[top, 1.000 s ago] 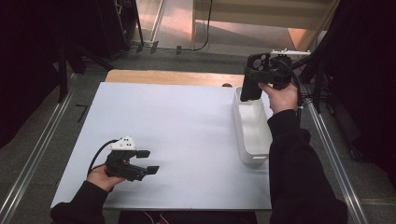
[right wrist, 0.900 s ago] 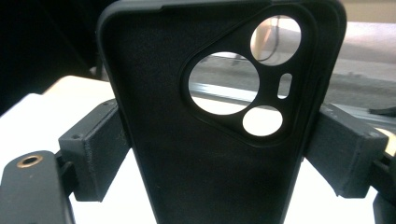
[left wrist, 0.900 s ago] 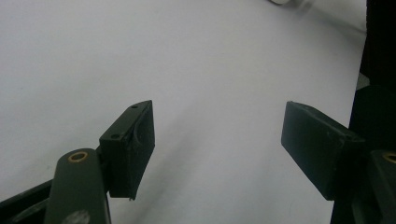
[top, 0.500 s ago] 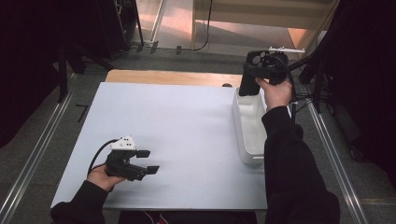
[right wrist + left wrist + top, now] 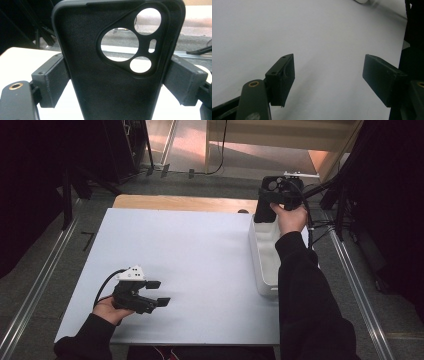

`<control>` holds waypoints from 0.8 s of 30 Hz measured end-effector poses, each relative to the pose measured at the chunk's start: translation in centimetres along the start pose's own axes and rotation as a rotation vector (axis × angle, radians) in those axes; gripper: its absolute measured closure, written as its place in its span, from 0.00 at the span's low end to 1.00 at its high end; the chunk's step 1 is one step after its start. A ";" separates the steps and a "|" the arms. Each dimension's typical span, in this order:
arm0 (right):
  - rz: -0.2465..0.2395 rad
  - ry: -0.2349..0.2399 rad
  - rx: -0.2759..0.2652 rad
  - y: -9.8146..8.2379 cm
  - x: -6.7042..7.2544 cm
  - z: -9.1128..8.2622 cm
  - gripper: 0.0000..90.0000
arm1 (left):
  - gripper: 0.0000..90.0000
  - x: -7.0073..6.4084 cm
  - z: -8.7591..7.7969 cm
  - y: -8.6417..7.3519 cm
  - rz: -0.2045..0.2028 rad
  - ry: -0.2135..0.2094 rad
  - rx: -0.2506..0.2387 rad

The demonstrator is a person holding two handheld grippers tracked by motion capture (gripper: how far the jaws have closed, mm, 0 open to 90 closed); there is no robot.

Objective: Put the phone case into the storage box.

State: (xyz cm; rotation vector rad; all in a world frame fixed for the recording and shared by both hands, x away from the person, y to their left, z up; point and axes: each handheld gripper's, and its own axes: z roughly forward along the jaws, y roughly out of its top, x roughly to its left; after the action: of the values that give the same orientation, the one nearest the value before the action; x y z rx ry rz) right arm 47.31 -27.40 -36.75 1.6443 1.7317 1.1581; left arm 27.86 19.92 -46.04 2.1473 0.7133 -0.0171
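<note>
Right claw (image 5: 117,82) clamps a black phone case (image 5: 112,62) by its edges above the white bin (image 5: 265,265); the flexible case may buckle and slip. Left claw (image 5: 159,292) rests wide on the counter (image 5: 200,260).

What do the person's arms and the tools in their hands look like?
Both arms wear black sleeves. The left tool is black, with flat rectangular pads, a grey three-cornered plate on top and a black cable looping behind. The right tool is black too, with brass-coloured screws.
</note>
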 end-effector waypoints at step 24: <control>0.004 -0.074 0.017 -3.1 -0.1 3.1 0.13 | 0.29 -0.1 -0.1 0.0 0.006 0.000 0.002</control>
State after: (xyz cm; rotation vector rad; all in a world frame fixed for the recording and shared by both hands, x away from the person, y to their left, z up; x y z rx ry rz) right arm 48.11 -26.49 -40.94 1.6802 1.6969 1.0738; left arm 27.73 19.92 -45.99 2.1513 0.7072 -0.0154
